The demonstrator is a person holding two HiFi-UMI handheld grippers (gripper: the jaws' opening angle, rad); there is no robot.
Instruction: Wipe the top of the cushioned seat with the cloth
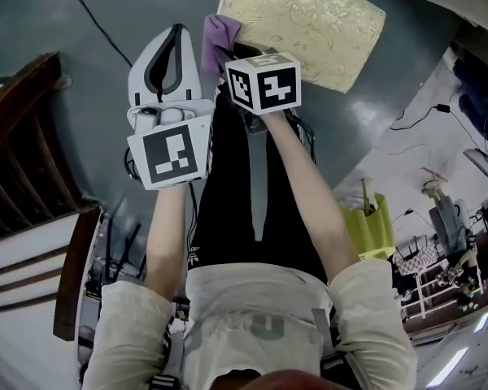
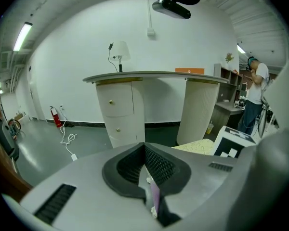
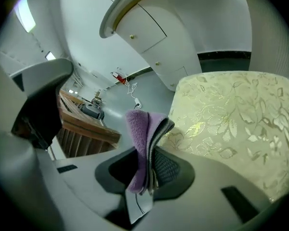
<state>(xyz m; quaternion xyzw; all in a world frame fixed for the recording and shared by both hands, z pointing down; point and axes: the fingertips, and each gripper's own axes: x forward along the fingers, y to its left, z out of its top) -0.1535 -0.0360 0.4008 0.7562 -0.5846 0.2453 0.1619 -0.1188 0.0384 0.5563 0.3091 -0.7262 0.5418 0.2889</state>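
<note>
right gripper [image 3: 151,146]: jaws clamped on folded purple cloth [image 3: 137,129], free end standing past the tips | left gripper [image 2: 145,153]: jaws together, carrying nothing | cloth: judged soft, light, limp, so keep the pinch on the fold | cushioned seat [image 3: 231,114]: just beyond the cloth, contact unclear, top likely yielding

Both bare forearms reach forward side by side toward the cushioned seat [image 1: 309,23], the left gripper [image 1: 176,39] just short of its near corner with jaws pressed together, and the right gripper [image 1: 218,55] close beside it at that corner, jaws clamped on the folded purple cloth [image 1: 220,29].
</note>
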